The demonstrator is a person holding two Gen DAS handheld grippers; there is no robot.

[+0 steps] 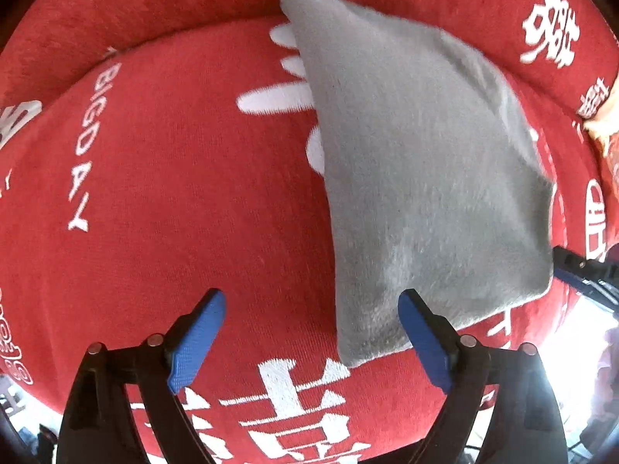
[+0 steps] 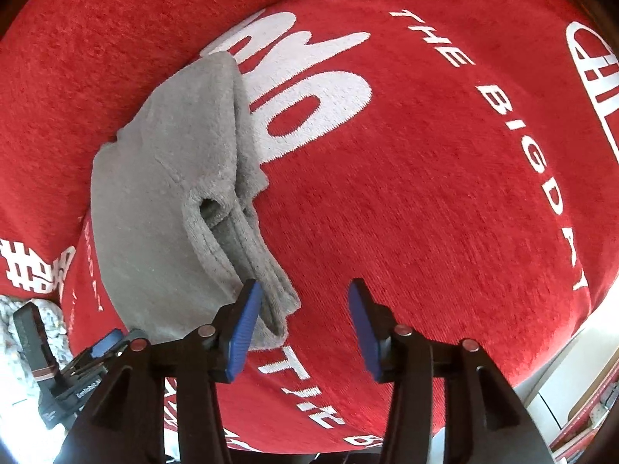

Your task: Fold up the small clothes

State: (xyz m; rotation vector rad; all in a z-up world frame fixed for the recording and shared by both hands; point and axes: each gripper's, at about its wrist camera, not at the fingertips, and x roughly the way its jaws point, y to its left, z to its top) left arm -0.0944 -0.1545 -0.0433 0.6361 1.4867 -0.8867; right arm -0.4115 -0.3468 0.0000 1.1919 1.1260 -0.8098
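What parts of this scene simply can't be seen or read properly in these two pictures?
- Underside of the grey garment: hidden by its own folded layers, both views.
- What lies under the red blanket: fully covered.
- White lettering at the bottom of the left view: cut off by the edge and the left tongs.
- Right tongs: handles out of frame.
- Dark device, right view corner: too distorted to identify.

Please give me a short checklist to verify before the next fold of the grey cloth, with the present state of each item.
1. Left gripper open, nothing between its pads: ok.
2. Right gripper open, free of the grey cloth: ok.
3. Cloth lies wholly on the red blanket: ok.
4. Cloth already folded over once: ok.
5. Folded edges lined up: not ok, layers stick out unevenly near the right gripper.
6. Top surface smooth: cannot tell.
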